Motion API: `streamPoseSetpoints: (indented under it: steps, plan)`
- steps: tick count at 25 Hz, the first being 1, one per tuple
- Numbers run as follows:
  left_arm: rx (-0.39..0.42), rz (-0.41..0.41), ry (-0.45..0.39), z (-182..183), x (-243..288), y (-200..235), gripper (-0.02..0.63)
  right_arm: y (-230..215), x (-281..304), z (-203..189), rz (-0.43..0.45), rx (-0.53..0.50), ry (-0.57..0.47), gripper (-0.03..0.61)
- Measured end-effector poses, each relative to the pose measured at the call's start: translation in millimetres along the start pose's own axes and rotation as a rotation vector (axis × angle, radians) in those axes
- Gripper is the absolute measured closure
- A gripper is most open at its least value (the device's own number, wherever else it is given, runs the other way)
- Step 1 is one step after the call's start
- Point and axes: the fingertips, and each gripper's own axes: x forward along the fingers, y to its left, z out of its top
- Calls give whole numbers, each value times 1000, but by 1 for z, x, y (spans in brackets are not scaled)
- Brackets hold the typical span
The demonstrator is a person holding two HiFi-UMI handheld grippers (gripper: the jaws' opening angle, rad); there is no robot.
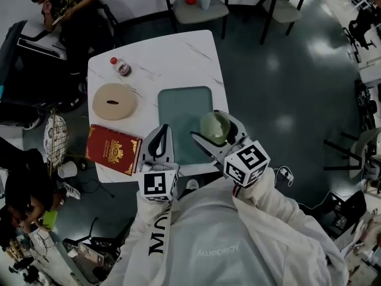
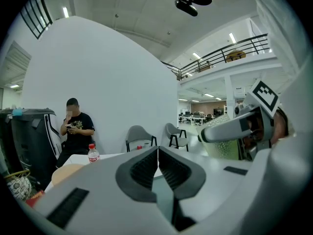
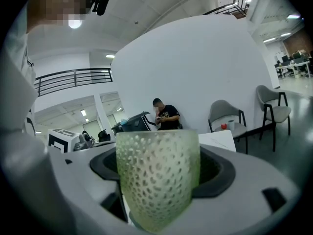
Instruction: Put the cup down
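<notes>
My right gripper (image 1: 216, 128) is shut on a pale green dimpled cup (image 1: 214, 126), held upright in the air over the right edge of the grey-green mat (image 1: 181, 115). In the right gripper view the cup (image 3: 157, 177) fills the space between both jaws. My left gripper (image 1: 158, 138) hovers over the table's front edge, left of the mat, with its jaws pressed together and nothing between them (image 2: 157, 173). From the left gripper view the cup (image 2: 226, 143) shows at the right, in the other gripper.
The white table (image 1: 172, 55) also carries a small bottle with a red cap (image 1: 121, 67), a round tan disc (image 1: 114, 101) and a red book (image 1: 113, 149). A chair (image 1: 197, 6) with a red thing and a cup stands behind. A person (image 1: 66, 5) sits at the far left.
</notes>
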Motion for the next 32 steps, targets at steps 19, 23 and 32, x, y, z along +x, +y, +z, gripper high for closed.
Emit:
streamPoseSetpoints:
  steps: [19,23,32]
  plan:
    - [-29,67,63,-17,57,22,601,-43,60,-7,63,-134,39,183]
    - [-40,83,75,-22,64,25,601,-49,68,-5,78,-156,20,183]
    - [-58,113,83,-34,79,35,601,-52,90,-12,112,-219,-26,183]
